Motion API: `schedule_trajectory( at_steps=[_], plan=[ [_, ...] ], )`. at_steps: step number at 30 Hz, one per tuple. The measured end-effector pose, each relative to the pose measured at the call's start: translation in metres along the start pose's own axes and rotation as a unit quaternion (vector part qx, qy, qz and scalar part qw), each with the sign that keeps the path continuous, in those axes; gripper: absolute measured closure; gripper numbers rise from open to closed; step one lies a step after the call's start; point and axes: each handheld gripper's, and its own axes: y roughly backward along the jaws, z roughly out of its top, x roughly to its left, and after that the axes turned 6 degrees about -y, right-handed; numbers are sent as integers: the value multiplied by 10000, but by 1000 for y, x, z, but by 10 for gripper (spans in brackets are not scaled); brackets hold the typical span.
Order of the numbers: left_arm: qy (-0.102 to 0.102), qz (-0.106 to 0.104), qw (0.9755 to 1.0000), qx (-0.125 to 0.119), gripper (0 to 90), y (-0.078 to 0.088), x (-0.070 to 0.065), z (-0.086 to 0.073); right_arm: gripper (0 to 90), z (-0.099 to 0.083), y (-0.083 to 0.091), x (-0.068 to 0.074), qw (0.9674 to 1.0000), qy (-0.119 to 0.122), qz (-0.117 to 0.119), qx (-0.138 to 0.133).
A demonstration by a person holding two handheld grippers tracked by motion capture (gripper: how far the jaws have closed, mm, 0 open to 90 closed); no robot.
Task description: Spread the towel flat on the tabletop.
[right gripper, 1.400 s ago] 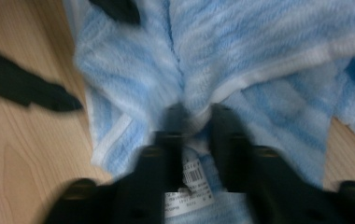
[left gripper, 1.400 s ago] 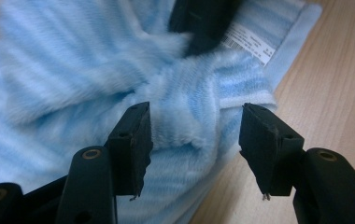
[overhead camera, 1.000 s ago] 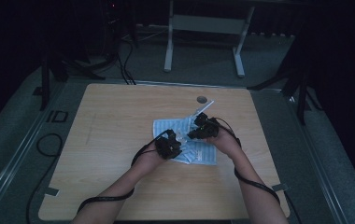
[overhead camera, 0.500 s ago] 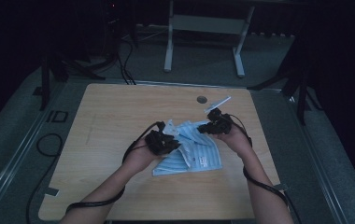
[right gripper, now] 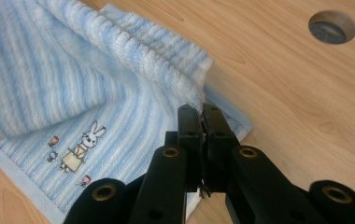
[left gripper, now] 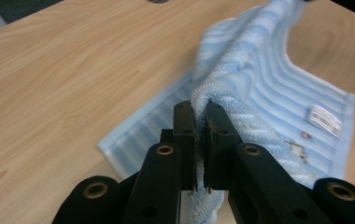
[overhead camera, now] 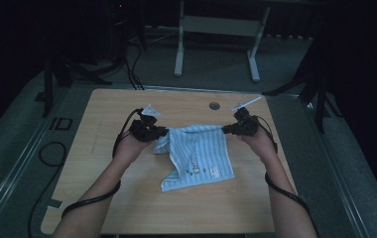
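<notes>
Left tool clamped tight on one upper corner of a light-blue striped towel, terry edge pinched between the two black jaws in the left gripper view. Right tool likewise closed on the opposite upper corner, cloth caught at the very tips in the right gripper view. Held well apart, towel's top edge stretched between them just above the wooden counter. Lower part of the towel draped down onto the counter toward the person, one bottom corner folded at the near left. Small white label sewn near the hem, beside a tiny embroidered rabbit with little flowers around it. Round cable hole in the counter beyond the towel, near the far edge, seen too in the right gripper view. Black cables trailing back along both forearms to the near edge. Grey floor and a white metal frame behind the counter, surroundings dim.
</notes>
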Motion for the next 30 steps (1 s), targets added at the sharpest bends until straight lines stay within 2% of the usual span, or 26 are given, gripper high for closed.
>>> schedule_trajectory(
  at_steps=[1,2,3,4,5,6,7,8,9,10,12,13,14,15,16,17,21,22,23,24,25,26,27,28,30],
  plan=[
    [0,0,10000,0,840,0,0,0,879,0,0,0,10000,0,0,0],
    [177,163,9997,48,827,-5,10,-1,879,0,-3,-2,10000,-29,43,37],
    [177,163,9997,48,793,-5,10,-1,879,0,-3,-2,10000,-29,43,37],
    [301,374,9987,181,793,-8,15,-1,878,1,-5,-3,10000,-74,21,34],
    [324,678,9968,269,759,-10,19,-2,870,1,-8,-3,9999,-89,10,54],
    [444,784,9954,317,708,-10,26,-4,845,1,-10,-4,9999,-81,-65,93],
    [581,734,9951,309,628,-9,29,-6,800,1,-12,-5,9996,-139,-205,109],
    [672,631,9952,321,626,-8,32,-8,758,0,-12,-6,9995,-175,-243,89],
    [670,543,9955,384,604,-7,32,-9,728,-2,-12,-9,9992,-280,-274,79],
    [612,500,9960,429,551,-6,29,-10,708,-5,-11,-11,9990,-329,-281,86],
    [380,335,9973,539,551,-4,18,-11,707,-8,-11,-11,9991,-307,-270,111],
    [364,251,9978,497,540,-4,14,-11,706,-10,-11,-9,9992,-268,-252,180],
    [325,120,9983,473,530,-3,7,-11,702,-13,-12,-2,9992,-137,-280,239],
    [183,21,9986,502,530,-3,0,-11,702,-13,-12,-2,9992,-137,-280,239],
    [11,-87,9988,478,530,-2,-15,-11,692,-19,-11,8,9992,23,-314,246],
    [11,-87,9988,478,530,-2,-15,-11,689,-21,-10,10,9993,44,-313,208],
    [-220,-493,9969,572,530,-10,-43,-17,690,-30,-8,19,9992,81,-369,128],
    [-208,-596,9961,617,529,-14,-49,-19,685,-36,-11,25,9998,125,-122,136],
    [-259,-672,9950,692,529,-18,-55,-22,685,-36,-11,25,9998,125,-122,136],
    [-364,-735,9936,774,497,-24,-65,-29,662,-45,-19,33,9992,249,-40,303],
    [-364,-735,9936,774,496,-24,-65,-29,662,-45,-19,33,9992,249,-40,303],
    [-362,-813,9925,836,493,-30,-70,-37,639,-56,-26,40,9983,396,77,414],
    [-362,-813,9925,836,479,-30,-70,-37,639,-56,-26,40,9983,396,77,414],
    [-283,-835,9921,890,479,-35,-71,-45,638,-65,-32,45,9973,524,93,507],
    [-273,-793,9921,931,480,-37,-69,-48,645,-71,-38,45,9968,517,118,604]
  ],
)
